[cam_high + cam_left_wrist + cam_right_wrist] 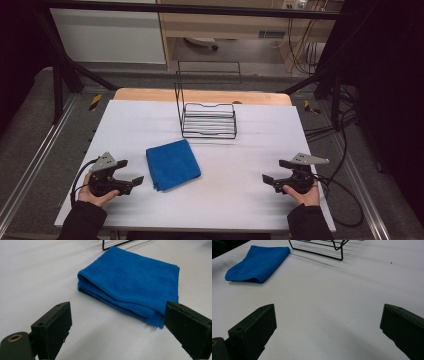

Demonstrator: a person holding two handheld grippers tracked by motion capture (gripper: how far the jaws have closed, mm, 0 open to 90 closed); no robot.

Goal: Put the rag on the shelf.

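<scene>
We are holding the left gripper near the front left corner of the table, and its jaws are standing wide apart with nothing between them, aiming straight at the blue cloth. That cloth is lying folded flat, a little left of the middle of the table, just beside our left gripper but not touching it. In the left gripper view the cloth is showing its folded edge toward us, layers stacked, and we are judging that this thick edge is the easy place to bite, which would explain why the jaws are opened so broadly and lined up low along the surface. Over by the front right corner we are keeping the right gripper well apart from the cloth, its jaws also spread wide and holding nothing; it looks to be waiting in reserve, perhaps to take a second corner if the cloth is going to be unfolded or lifted. Behind the cloth, toward the far edge, the wire rack is standing upright and bare, and in the right gripper view the rack is sitting just past the cloth. We are guessing the rack is placed there as the destination.
</scene>
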